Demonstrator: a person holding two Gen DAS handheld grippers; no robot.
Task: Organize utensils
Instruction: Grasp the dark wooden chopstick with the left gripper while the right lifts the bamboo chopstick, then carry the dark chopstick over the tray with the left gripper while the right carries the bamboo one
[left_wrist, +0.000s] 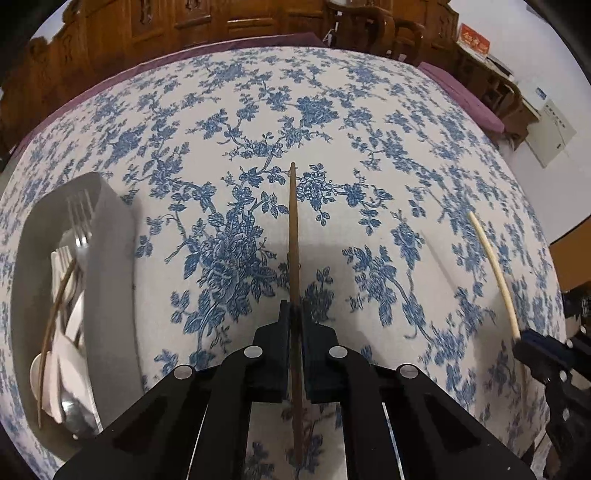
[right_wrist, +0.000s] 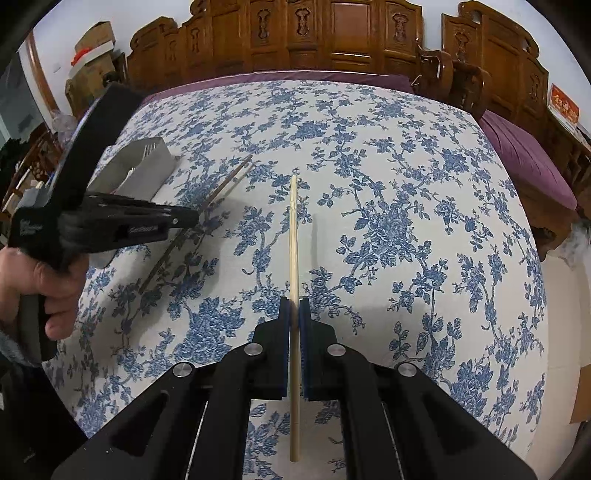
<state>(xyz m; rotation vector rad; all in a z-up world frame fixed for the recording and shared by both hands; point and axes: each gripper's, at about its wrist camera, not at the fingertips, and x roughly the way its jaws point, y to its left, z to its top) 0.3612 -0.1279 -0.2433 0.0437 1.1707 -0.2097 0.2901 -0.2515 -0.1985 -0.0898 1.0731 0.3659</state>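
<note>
You had a stick in each gripper — left gripper (left_wrist: 294, 314) clamped on the brown chopstick (left_wrist: 293, 229), right gripper (right_wrist: 294, 310) clamped on the pale chopstick (right_wrist: 293, 236). Pickup looked done; next, carry both to the tray (left_wrist: 110, 258), frame left — align lengthwise.

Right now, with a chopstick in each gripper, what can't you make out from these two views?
- Tray contents: left wrist view, motion blur and the tray wall; only a fork and a spoon read clearly.
- Dark chopstick, near end: hidden under the left gripper.
- Pale chopstick: whether it touches the tablecloth is unclear in either view.
</note>
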